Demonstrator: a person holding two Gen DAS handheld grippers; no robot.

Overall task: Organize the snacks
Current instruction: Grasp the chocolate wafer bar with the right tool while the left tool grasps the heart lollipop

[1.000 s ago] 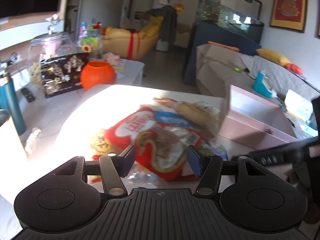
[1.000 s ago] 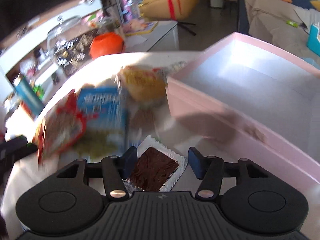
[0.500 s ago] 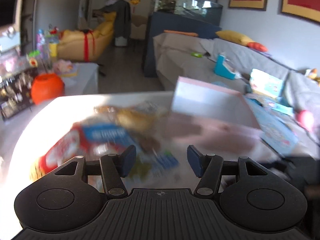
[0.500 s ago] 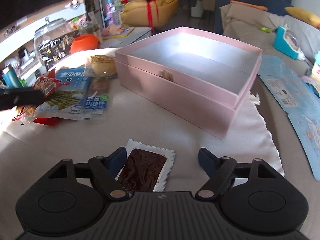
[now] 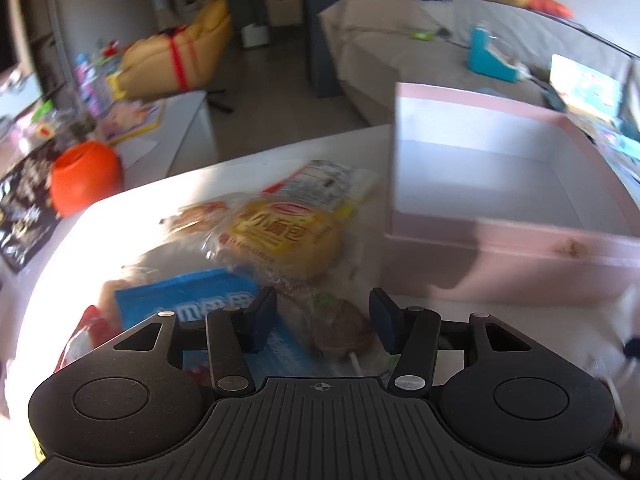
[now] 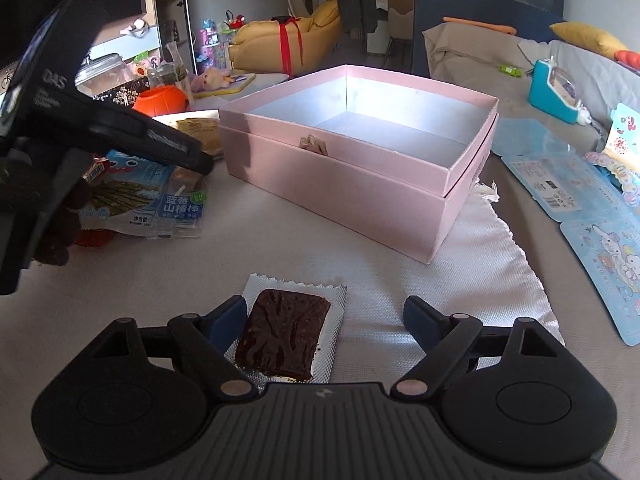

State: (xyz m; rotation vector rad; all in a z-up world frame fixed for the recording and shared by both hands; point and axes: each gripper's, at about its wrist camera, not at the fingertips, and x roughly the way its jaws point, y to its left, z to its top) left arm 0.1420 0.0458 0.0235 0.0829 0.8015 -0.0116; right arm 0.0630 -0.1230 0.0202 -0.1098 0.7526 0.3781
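Right gripper (image 6: 324, 316) sits low over the white tablecloth (image 6: 460, 280), jaws spread wide after just opening; a chocolate bar (image 6: 282, 334) on its silver wrapper lies flat between them, close to the left finger, right finger well clear, so the bar is released, not gripped. Pink box (image 6: 340, 184) stands open just beyond it, interior bare. Left gripper (image 5: 322, 320) hovers over the snack pile left of the box, jaws partly apart and just closing somewhat; a brown wrapped sweet (image 5: 340, 330) lies below the gap, but blur hides whether the pads touch it. Bread bun packet (image 5: 288, 236) and blue packet (image 5: 188, 300) lie just beside it. Orange pot (image 5: 84, 176) stands farther back.
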